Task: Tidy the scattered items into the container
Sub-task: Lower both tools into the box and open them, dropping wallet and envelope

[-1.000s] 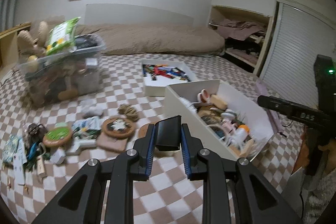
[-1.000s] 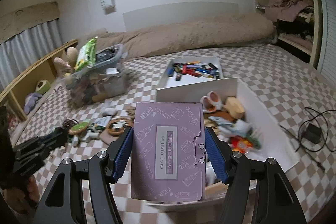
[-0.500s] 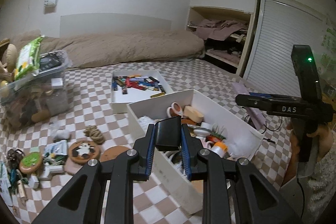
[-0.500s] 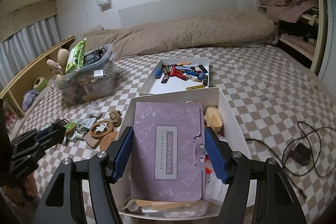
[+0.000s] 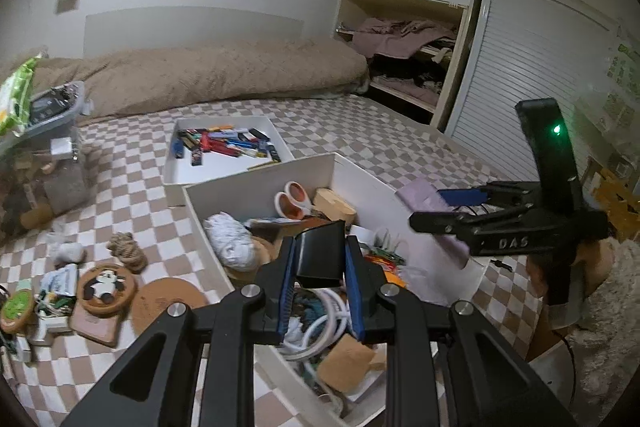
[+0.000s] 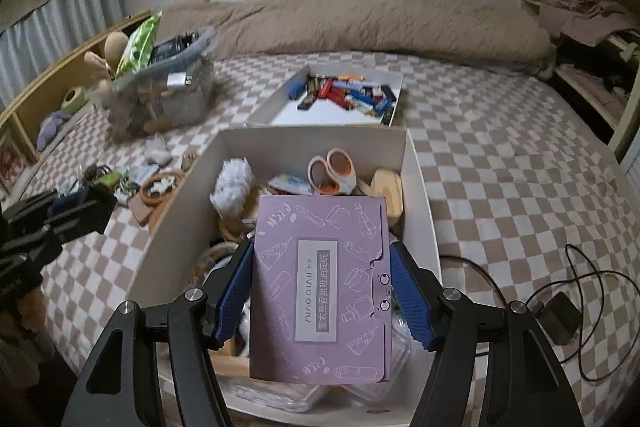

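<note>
My left gripper (image 5: 320, 267) is shut on a small black block (image 5: 322, 255) and hovers over the near part of the white box (image 5: 256, 183). My right gripper (image 6: 320, 247) is shut on a flat purple packet (image 6: 320, 291) by its side edges, above the box's (image 6: 312, 133) near end. The box holds scissors (image 6: 334, 171), a white fluffy item (image 6: 232, 183), a wooden piece (image 6: 388, 191) and several other things. Each gripper shows in the other's view: the right (image 5: 432, 207) with its packet, the left (image 6: 86, 203) beside the box's left wall.
A panda coaster (image 5: 106, 285), a cork coaster (image 5: 168, 301), a rope knot (image 5: 128, 251) and small clutter lie left of the box. A white tray of lighters and pens (image 5: 224, 147) sits behind it. A full clear bin (image 6: 168, 83) stands far left. A cable and adapter (image 6: 560, 315) lie right.
Both grippers have moved with their loads from beside the scattered pile to over the white box. The right gripper now tilts lower into the box. Neither grip has changed.
</note>
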A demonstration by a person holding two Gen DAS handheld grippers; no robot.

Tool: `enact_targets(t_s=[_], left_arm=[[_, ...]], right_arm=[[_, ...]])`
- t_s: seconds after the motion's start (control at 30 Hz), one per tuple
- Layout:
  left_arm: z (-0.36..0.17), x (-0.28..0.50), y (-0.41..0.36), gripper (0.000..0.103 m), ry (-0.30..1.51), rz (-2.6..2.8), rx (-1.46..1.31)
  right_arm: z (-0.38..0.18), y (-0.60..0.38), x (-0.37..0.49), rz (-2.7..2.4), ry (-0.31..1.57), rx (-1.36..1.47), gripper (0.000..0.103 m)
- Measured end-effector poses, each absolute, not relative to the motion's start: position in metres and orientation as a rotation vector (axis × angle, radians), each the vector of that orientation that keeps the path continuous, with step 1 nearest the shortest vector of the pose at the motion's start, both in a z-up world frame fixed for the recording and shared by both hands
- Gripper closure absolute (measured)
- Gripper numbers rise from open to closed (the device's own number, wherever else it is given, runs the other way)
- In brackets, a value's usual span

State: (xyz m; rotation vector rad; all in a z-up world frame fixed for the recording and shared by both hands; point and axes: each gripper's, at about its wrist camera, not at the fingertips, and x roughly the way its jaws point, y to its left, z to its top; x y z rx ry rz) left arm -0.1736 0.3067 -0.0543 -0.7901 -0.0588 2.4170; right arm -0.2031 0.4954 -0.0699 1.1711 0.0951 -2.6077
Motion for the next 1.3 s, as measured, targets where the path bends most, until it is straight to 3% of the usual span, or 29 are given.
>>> enact_targets(t_s=[0.37, 1.0, 1.13, 1.3], left_arm=[[-0.074, -0.180, 0.334, 0.080, -0.099, 2.343, -0.867], [-0.110, -0.168, 0.356, 0.080, -0.002, 2.316, -1.009], [-0.116, -0.163, 0.353, 0.080, -0.023, 2.307, -1.046], [-0.120, -0.161, 0.348, 0.080, -0.002, 2.322, -1.071]], right_arm=[[-0.092, 0.504, -0.210, -2.507, 0.028, 1.288, 0.035], [-0.105, 0.506, -0.211, -2.509, 0.158, 1.392, 0.035], [-0.109, 0.498, -0.210, -2.488, 0.201, 1.402, 0.026], [-0.108, 0.497, -0.210, -2.490, 0.205, 1.400, 0.026]])
